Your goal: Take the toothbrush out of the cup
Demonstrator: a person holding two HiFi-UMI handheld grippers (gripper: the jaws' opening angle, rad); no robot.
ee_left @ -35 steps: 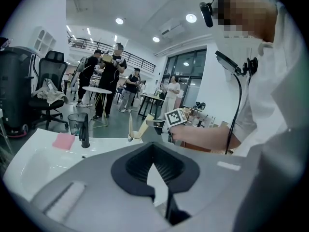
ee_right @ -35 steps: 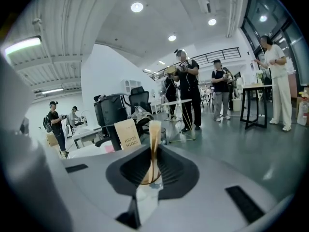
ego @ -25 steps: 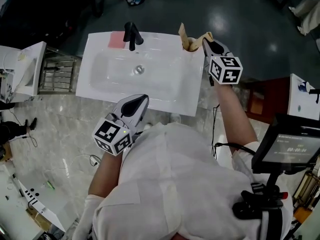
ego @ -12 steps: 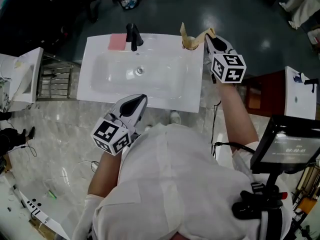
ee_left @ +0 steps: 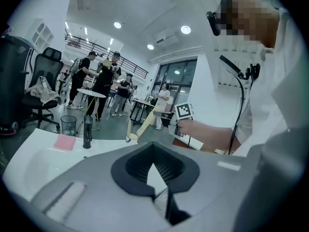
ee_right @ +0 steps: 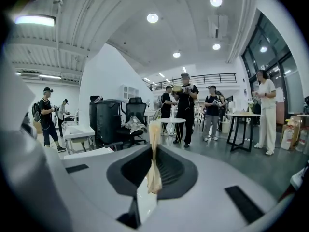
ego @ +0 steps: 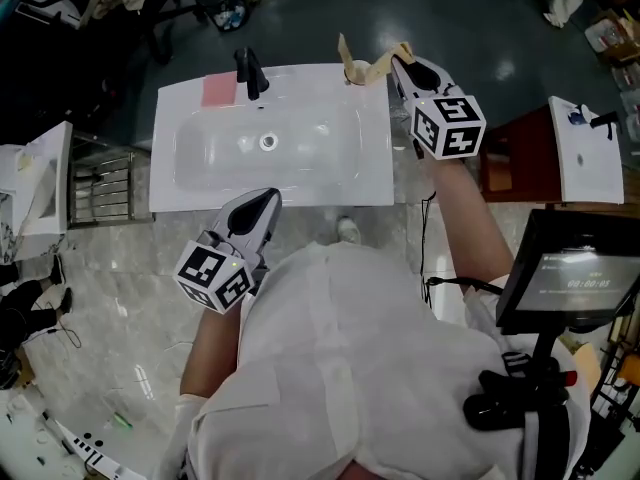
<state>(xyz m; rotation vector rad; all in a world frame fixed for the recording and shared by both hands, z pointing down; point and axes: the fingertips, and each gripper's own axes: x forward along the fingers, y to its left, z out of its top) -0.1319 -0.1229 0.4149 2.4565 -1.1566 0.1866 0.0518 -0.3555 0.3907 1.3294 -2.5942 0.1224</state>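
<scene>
A tan toothbrush [ego: 385, 61] is pinched in my right gripper [ego: 398, 64], whose jaws are shut on it; it shows upright between them in the right gripper view [ee_right: 153, 153]. The brush slants down to the small cup [ego: 356, 72] on the back right corner of the white sink [ego: 300, 173]. Its lower end is at the cup's rim. In the left gripper view the cup [ee_left: 131, 138] has a second thin stick upright in it, with the slanted toothbrush [ee_left: 146, 123] beside it. My left gripper [ego: 268, 200] is shut and holds nothing, above the sink's front edge.
A black faucet [ego: 248, 70] and a pink block [ego: 219, 90] stand at the sink's back left. A screen on a stand [ego: 565, 273] is at the right, and a white unit [ego: 580, 148] beyond it. Several people [ee_right: 186, 108] stand among tables far off.
My right gripper has risen, and the toothbrush in it has come up from the cup. My left gripper has drifted a little to the left along the sink's front edge.
</scene>
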